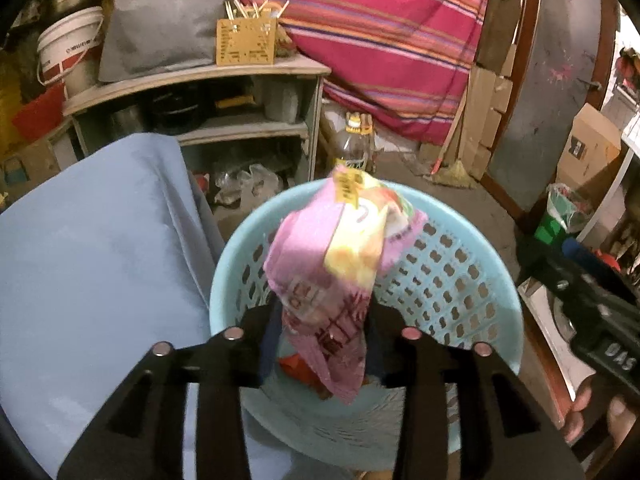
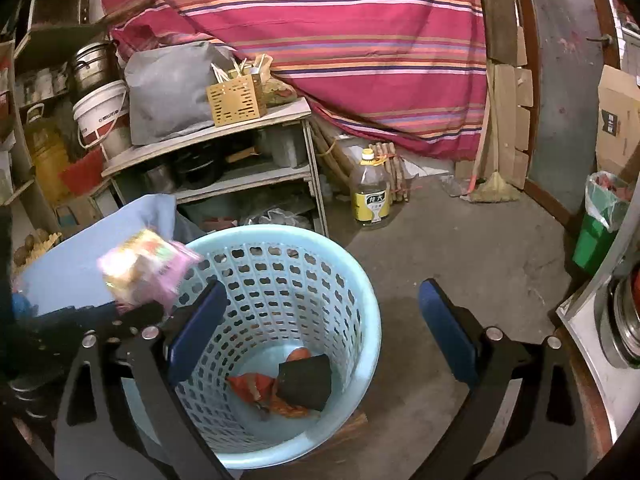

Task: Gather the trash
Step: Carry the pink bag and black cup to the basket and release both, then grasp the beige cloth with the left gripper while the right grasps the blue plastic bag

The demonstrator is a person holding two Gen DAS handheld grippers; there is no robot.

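Note:
My left gripper is shut on a pink and yellow snack wrapper and holds it over the light blue perforated trash basket. The wrapper also shows, blurred, in the right wrist view at the basket's left rim. My right gripper is open and empty above the basket. Inside the basket lie an orange-red wrapper and a black block. The right gripper's body shows at the right edge of the left wrist view.
A light blue cloth covers something left of the basket. A shelf unit with a wooden holder, bucket and grey bag stands behind. An oil bottle, a broom and a green bin stand on the concrete floor.

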